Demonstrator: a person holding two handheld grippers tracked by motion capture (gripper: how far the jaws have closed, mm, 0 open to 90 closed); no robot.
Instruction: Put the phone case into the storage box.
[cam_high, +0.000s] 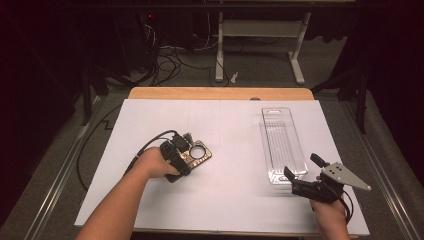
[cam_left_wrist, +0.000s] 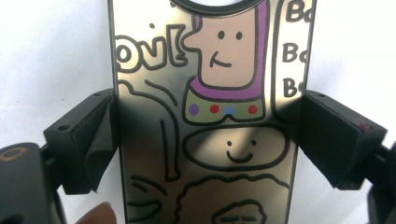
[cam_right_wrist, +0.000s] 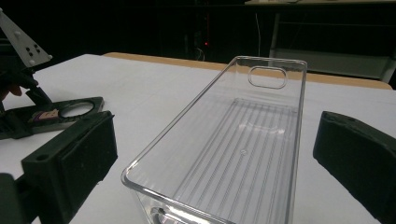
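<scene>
Left claw (cam_left_wrist: 208, 135) was clamped across the phone case (cam_left_wrist: 205, 70), one black pad on each long edge, and from its own camera both pads looked to be right up against the plastic. So I'd call that grasping, though only lightly. The case ran straight out ahead of the claw, between the jaws, with its printed cartoon side facing the camera and the round camera hole at the far end. It was still lying flat on the white table (cam_high: 225, 200).

Tips for doing this bit well, just my take:
- squeeze on the edges only and keep the pads square to them. The case is thin and glossy, so a skewed grip would probably let it twist or pop out
- hold near the middle of its length, so it doesn't droop when it comes up
- lift straight up before swinging it anywhere

Right claw (cam_right_wrist: 219, 140) was released, jaws wide with nothing in them. The clear tray (cam_right_wrist: 271, 59) sat just ahead of it, its near end roughly between the two jaws but not touching either – empty, open side up. From the left claw the tray was well off to the right, so it'd be a fair carry across if that's where the case goes
</scene>
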